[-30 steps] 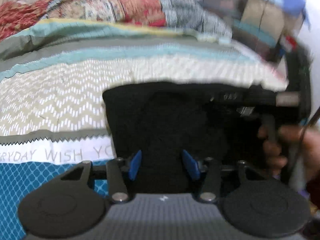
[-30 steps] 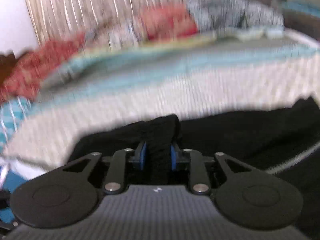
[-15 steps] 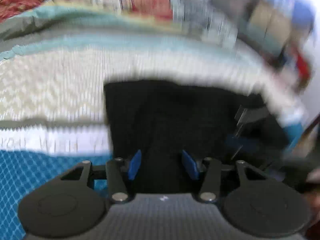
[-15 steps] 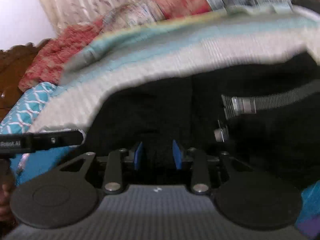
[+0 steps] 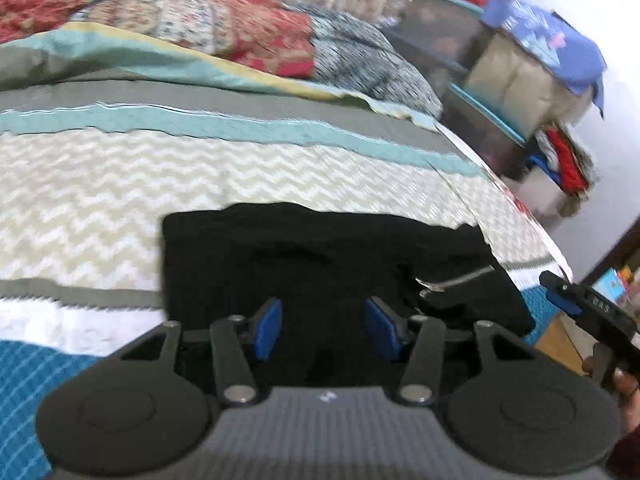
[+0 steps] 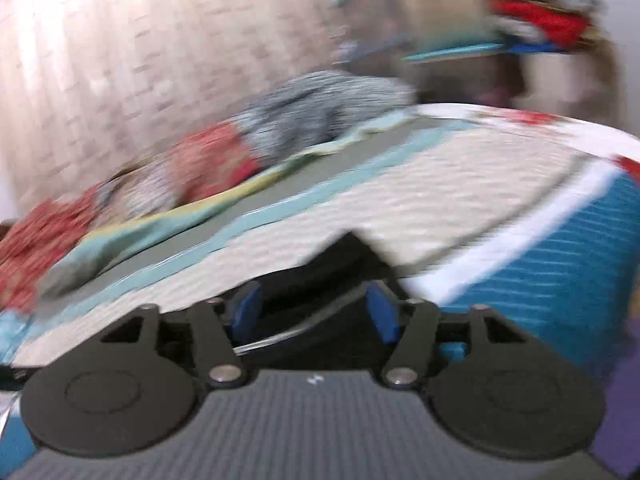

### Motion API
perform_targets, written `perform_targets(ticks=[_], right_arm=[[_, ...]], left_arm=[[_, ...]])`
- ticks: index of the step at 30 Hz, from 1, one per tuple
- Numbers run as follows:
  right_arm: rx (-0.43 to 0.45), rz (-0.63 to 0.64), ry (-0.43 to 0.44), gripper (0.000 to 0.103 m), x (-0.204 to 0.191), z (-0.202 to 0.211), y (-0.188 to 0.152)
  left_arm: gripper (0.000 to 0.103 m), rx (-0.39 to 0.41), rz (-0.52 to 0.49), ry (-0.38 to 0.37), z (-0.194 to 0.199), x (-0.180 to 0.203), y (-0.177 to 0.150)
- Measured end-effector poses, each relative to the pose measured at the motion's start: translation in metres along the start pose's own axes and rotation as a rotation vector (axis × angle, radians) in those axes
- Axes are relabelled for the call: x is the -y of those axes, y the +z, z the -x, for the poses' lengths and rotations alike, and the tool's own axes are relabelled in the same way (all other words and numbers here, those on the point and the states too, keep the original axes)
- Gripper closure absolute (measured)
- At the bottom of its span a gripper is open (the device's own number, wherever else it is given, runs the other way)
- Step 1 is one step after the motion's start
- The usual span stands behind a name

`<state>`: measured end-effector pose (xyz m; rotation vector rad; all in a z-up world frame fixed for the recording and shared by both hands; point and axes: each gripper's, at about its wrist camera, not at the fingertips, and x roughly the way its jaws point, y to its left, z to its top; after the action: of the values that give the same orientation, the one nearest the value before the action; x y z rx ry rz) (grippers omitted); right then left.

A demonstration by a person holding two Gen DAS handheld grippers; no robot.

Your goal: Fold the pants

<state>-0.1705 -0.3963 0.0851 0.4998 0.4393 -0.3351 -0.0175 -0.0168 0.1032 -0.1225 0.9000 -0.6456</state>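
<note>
Black pants (image 5: 332, 264) are lying folded into a compact block on the chevron bedspread (image 5: 100, 184), near the bed's right edge. My left hand-held gripper (image 5: 320, 330) is hovering released over the pants' near edge, nothing pinched. My right hand-held gripper (image 6: 312, 312) has just been opening, jaws apart above the cloth, gripping nothing. A belt strap (image 5: 456, 282) is sticking out at the pants' right side. Judging next: tuck it, then press the stack flat.
</note>
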Motion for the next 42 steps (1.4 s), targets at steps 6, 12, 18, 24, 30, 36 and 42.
perform_targets(ticks=[6, 12, 18, 24, 30, 36, 42], right_arm=[[-0.085, -0.164, -0.025, 0.038, 0.035, -0.02, -0.011], [-0.166, -0.232, -0.027, 0.042, 0.027, -0.028, -0.021], [-0.138, -0.144, 0.072, 0.089, -0.008, -0.009, -0.01], [-0.099, 0.117, 0.162, 0.089, -0.09, 0.008, -0.013], [-0.106, 0.278, 0.227, 0.089, -0.14, 0.011, -0.036], [-0.129, 0.319, 0.317, 0.089, -0.157, 0.02, -0.045], [-0.157, 0.32, 0.414, 0.089, -0.177, 0.019, -0.043]], left_arm=[[0.057, -0.187, -0.056, 0.068, -0.058, 0.016, -0.02], [0.057, -0.213, -0.093, 0.105, -0.059, 0.023, -0.019], [0.052, -0.138, 0.02, 0.032, -0.027, 0.015, 0.012], [0.018, -0.069, -0.029, -0.059, -0.02, 0.057, 0.057], [0.002, -0.157, -0.04, -0.195, -0.066, 0.099, 0.083], [0.091, -0.173, -0.008, -0.111, -0.104, 0.099, 0.095], [0.092, -0.059, -0.028, -0.148, -0.061, 0.063, 0.09]])
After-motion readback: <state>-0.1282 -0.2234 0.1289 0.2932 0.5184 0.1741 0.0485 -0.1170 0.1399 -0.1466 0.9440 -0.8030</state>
